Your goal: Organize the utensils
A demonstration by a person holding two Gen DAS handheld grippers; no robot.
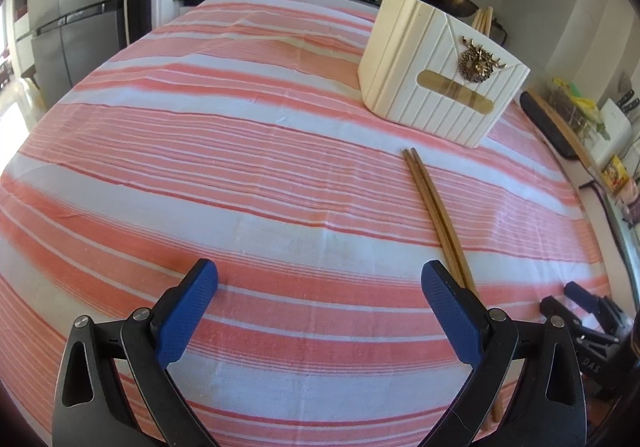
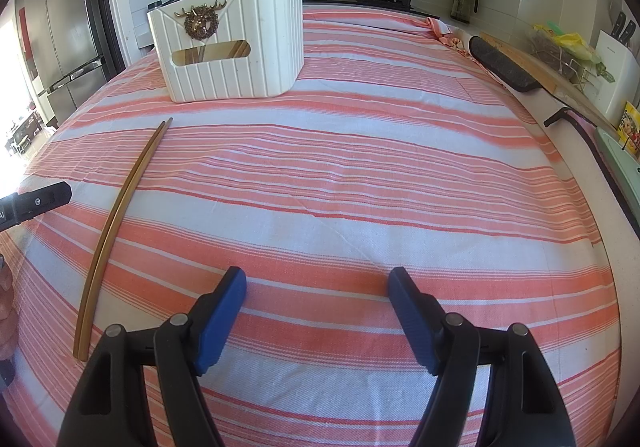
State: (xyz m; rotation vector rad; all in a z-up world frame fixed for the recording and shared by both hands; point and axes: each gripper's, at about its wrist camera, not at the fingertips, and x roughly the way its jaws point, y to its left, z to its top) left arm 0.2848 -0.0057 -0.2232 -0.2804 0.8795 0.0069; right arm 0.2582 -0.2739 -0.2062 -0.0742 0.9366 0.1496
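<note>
**Chopsticks lie beside the left gripper, pointing toward the utensil holder**

A pair of brown wooden chopsticks (image 1: 436, 215) lies flat on a pink-and-white striped tablecloth (image 1: 240, 167). The two sticks lie side by side, touching. Their long axis runs away from the cameras, with the far tips near the front of the white ribbed utensil holder (image 1: 436, 75) but not touching it. The holder stands upright on the cloth, carries a brass deer-head ornament, and already has chopsticks and a spoon standing in it.

The left gripper (image 1: 320, 287) hovers over the cloth with its blue-padded jaws wide apart and nothing between them. The chopsticks pass just outside its right-hand finger, whose pad hides part of them. In my judgement this is the nearer hand.

The right gripper (image 2: 316, 291) also stands wide open and empty. From it the chopsticks (image 2: 116, 223) lie well off to the left, on the holder's (image 2: 232, 47) near side.

To grasp them, either gripper would likely need to shift sideways and close across the sticks rather than along them.

The right wrist view shows the chopsticks' whole length, unobstructed, and a black part of the left gripper at the frame's left edge. The left wrist view shows the spoon in the holder more clearly, and the right gripper at its lower right edge.
</note>
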